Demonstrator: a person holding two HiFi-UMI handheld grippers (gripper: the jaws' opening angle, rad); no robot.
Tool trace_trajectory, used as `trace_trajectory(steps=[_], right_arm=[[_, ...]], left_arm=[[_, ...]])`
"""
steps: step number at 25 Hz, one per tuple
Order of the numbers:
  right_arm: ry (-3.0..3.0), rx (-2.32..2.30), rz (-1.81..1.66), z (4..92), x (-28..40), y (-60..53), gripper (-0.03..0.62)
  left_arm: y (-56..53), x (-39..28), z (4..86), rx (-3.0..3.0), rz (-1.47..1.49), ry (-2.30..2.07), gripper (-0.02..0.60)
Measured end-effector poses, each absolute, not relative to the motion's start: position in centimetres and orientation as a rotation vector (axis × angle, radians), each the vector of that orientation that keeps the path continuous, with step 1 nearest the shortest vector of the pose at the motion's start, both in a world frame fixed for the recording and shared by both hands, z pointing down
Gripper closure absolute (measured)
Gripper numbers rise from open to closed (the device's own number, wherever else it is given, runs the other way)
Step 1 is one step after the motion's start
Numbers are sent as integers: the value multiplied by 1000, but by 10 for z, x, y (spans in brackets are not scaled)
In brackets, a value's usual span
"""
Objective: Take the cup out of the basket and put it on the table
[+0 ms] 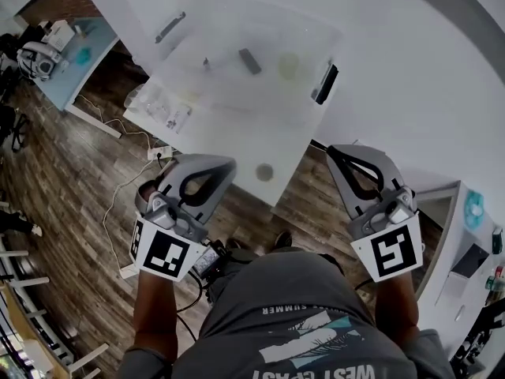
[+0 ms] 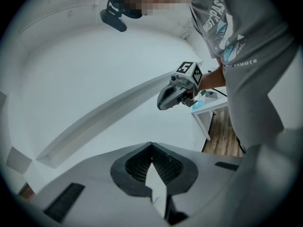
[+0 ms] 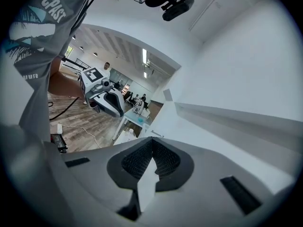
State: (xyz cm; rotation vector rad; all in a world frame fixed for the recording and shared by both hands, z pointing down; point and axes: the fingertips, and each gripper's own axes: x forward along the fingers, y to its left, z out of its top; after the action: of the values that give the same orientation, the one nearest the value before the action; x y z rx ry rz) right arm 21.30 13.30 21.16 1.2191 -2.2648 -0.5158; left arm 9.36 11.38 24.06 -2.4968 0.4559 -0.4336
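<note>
In the head view a clear plastic basket (image 1: 207, 107) with dark handles stands on the white table (image 1: 410, 93). Inside it I make out a pale round shape, apparently the cup (image 1: 289, 65), beside a small dark object (image 1: 249, 60). My left gripper (image 1: 226, 164) hovers at the table's near edge, shut and empty. My right gripper (image 1: 334, 151) is level with it further right, also shut and empty. Both are well short of the basket. The left gripper view shows its own closed jaws (image 2: 151, 144) and the right gripper (image 2: 176, 91) beyond. In the right gripper view, closed jaws (image 3: 152, 139) point past the left gripper (image 3: 106, 98).
A small grey round spot (image 1: 264, 172) lies on the table near its front corner. Plastic bags (image 1: 162, 105) sit left of the basket. Wooden floor with cables (image 1: 118, 188) lies below the grippers. A side table (image 1: 75, 54) stands at the far left, a shelf unit (image 1: 469, 243) at the right.
</note>
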Motion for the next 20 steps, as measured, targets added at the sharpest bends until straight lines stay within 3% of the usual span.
trace_trajectory(steps=[9, 20], right_arm=[[-2311, 1161, -490, 225, 233, 115, 582], [-2251, 1244, -481, 219, 207, 61, 582]], left_arm=[[102, 110, 252, -2508, -510, 491, 572], [39, 83, 245, -2510, -438, 422, 573]])
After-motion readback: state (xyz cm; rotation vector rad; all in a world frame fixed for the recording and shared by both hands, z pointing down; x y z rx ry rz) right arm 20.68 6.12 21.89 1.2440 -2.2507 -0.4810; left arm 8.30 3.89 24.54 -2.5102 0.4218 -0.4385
